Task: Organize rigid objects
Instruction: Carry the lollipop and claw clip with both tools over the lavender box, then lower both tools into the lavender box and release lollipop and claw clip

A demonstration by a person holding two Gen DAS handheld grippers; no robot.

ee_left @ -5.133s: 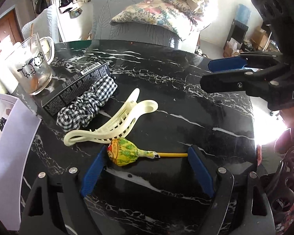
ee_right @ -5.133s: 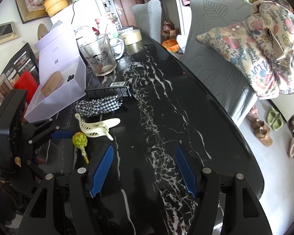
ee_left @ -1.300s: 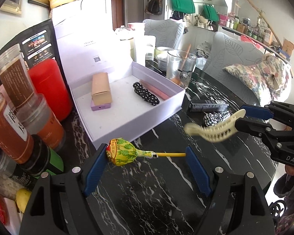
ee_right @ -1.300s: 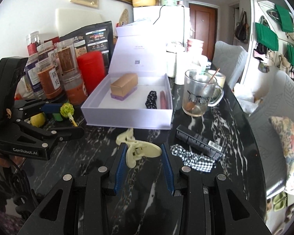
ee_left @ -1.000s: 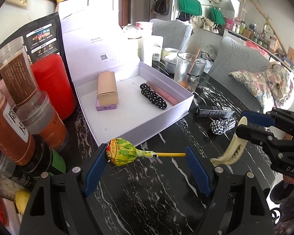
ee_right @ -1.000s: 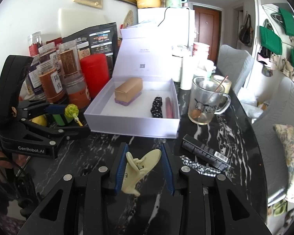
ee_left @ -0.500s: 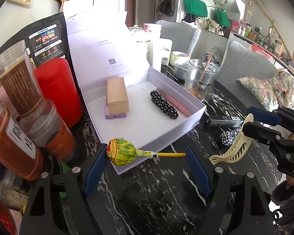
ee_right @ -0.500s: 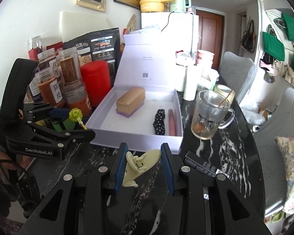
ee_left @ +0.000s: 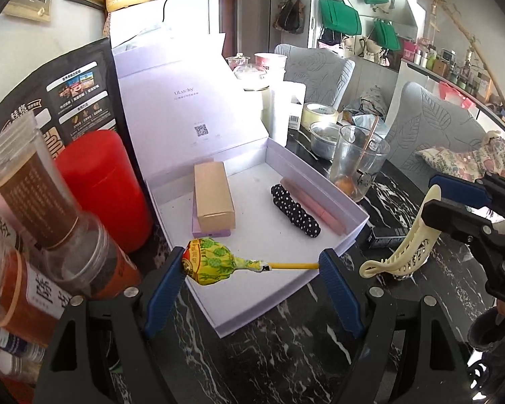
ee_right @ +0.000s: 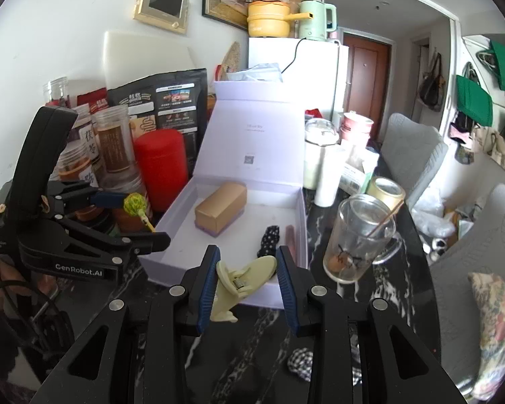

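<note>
Two claws, both loaded. My left gripper [ee_left: 249, 266] pinches a wrapped lollipop [ee_left: 212, 264] end to end, head on one pad and stick tip on the other, over the near edge of the open white box [ee_left: 350, 207]. My right gripper [ee_right: 247, 277] clamps the cream hair claw clip [ee_right: 244, 277] just short of the box front wall. Box holds a tan carton [ee_left: 213, 198], dotted scrunchie [ee_left: 294, 210], probably a pink bar. Glass mug [ee_right: 358, 239] beside it on the black marble table [ee_left: 286, 353].

A black marble table [ee_right: 404, 289] with white veining fills the foreground. At 12 o'clock, a white fridge [ee_right: 320, 77] stands against a white wall beside a brown door [ee_right: 367, 77]. At 3 o'clock, grey chairs [ee_right: 410, 155] and green bags [ee_right: 473, 99].
</note>
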